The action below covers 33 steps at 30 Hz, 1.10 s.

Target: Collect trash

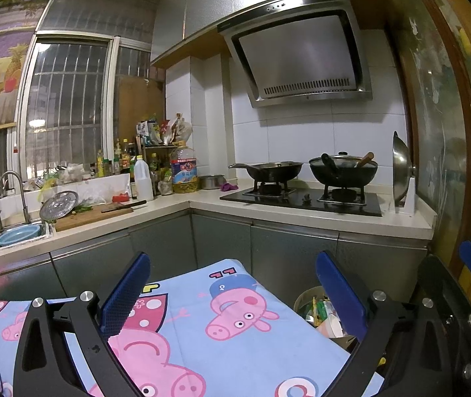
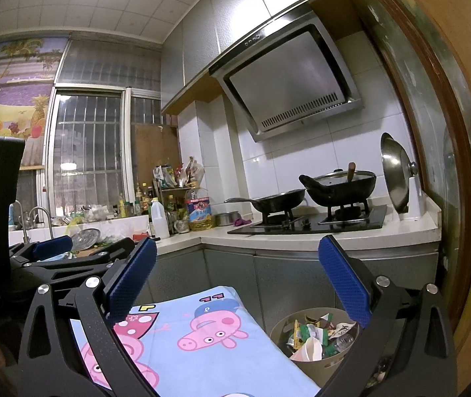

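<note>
Both grippers are wide open and holding nothing: left gripper [image 1: 232,292], right gripper [image 2: 235,281]. They hang over a blue cartoon-pig cloth [image 2: 202,347]. The trash bin [image 2: 314,362], stuffed with wrappers, sits just right of the cloth, near the cabinets.

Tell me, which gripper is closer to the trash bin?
Right. The right gripper hangs open almost above the trash bin; the left gripper, also open, sits farther left over the cartoon cloth.
</note>
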Each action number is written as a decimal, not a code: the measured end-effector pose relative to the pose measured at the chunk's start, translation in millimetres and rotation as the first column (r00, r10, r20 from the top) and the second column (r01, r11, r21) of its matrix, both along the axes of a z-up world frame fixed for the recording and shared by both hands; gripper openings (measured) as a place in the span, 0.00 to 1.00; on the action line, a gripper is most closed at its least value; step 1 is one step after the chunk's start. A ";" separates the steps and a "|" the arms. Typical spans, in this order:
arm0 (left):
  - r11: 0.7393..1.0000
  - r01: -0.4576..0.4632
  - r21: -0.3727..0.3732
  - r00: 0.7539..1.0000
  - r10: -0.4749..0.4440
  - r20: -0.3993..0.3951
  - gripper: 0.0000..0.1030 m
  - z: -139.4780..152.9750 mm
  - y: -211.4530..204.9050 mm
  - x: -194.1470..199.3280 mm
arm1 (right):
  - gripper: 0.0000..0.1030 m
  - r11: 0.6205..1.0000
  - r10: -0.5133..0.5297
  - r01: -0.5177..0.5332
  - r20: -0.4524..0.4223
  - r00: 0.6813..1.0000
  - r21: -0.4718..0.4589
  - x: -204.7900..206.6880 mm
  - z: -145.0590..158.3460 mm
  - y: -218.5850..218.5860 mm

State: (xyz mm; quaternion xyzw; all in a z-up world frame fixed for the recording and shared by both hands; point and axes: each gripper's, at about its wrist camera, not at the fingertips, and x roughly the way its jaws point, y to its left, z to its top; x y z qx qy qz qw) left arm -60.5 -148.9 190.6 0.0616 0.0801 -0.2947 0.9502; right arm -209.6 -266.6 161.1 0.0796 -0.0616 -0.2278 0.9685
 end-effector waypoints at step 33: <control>1.000 0.008 0.010 1.000 -0.008 0.003 0.97 -1.8 -1.4 2.3 | 0.94 1.000 0.001 -0.001 -0.002 1.000 0.007 -0.8 1.3 -0.7</control>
